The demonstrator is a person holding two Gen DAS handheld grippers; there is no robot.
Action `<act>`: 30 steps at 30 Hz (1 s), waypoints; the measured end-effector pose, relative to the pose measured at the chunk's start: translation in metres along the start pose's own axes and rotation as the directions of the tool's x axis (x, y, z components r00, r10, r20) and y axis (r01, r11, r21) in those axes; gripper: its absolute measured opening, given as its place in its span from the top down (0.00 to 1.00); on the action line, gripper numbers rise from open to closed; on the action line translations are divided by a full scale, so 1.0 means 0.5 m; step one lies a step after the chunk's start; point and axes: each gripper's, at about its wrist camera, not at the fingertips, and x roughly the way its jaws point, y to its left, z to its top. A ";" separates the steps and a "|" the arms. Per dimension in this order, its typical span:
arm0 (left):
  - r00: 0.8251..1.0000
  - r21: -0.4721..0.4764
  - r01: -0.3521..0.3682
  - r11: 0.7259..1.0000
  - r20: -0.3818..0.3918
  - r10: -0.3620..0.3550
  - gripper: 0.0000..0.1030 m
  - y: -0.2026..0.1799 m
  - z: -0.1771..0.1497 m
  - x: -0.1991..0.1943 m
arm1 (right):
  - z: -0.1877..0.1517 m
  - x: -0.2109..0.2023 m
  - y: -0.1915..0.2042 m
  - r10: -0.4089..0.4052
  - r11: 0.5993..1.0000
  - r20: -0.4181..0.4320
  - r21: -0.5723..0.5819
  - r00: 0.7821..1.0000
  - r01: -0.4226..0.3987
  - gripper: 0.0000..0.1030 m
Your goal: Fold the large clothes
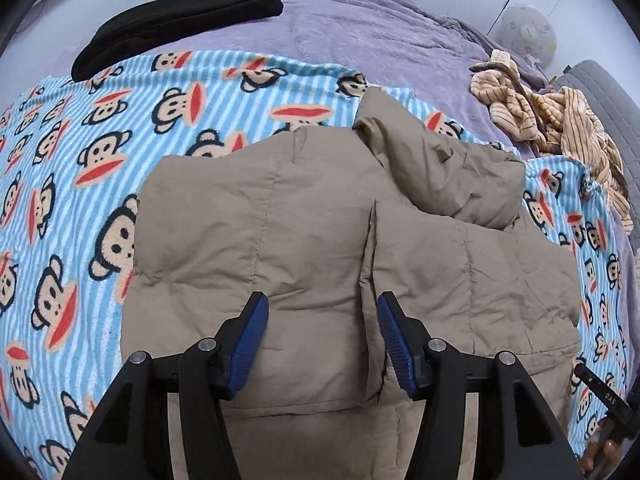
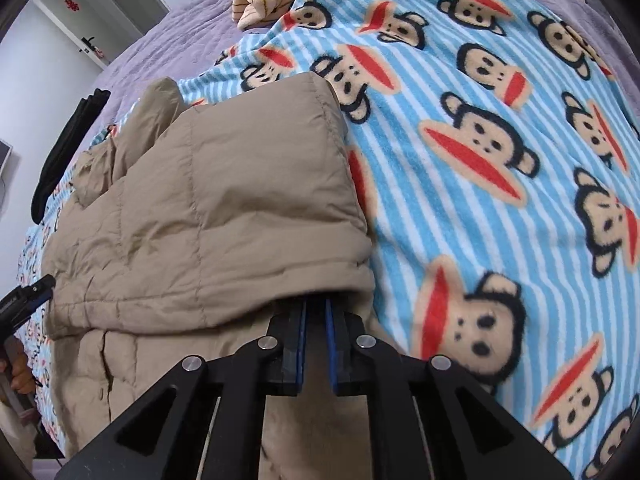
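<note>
Khaki quilted fabric made up the padded jacket [image 1: 304, 240], which lay partly folded on the monkey-print blanket [image 1: 80, 184] across the middle of the bed [image 1: 360, 28], its nearest part reaching toward the bed's near edge. The left claw [image 1: 323, 312] hung above the folded panel with its jaws standing wide and nothing between them. The right claw [image 2: 316, 312] was nearly closed, its tips tucked under the edge of the folded layer, so it looked to be pinching that hem, though the contact itself was hidden. The puffy filling seemed springy: with only one side held, the free half could have lifted and opened again. A pull by the right claw alone might have skewed the fold or dragged the loose blanket along with it
</note>
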 end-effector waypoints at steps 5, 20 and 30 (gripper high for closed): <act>0.998 0.029 0.050 0.998 0.028 -0.051 0.43 -0.064 0.020 -0.006 | 0.007 -0.058 -0.014 -0.031 0.999 0.090 0.009 0.995 0.030 0.90; 0.999 0.106 0.008 0.994 -0.040 -0.004 0.43 -0.111 -0.014 0.130 | 0.145 0.130 -0.036 0.092 0.994 -0.024 0.066 0.995 -0.090 0.90; 0.997 0.131 -0.067 0.989 -0.029 0.071 0.42 -0.121 -0.017 0.107 | 0.123 0.111 -0.002 -0.018 0.999 -0.001 -0.035 1.000 0.018 0.89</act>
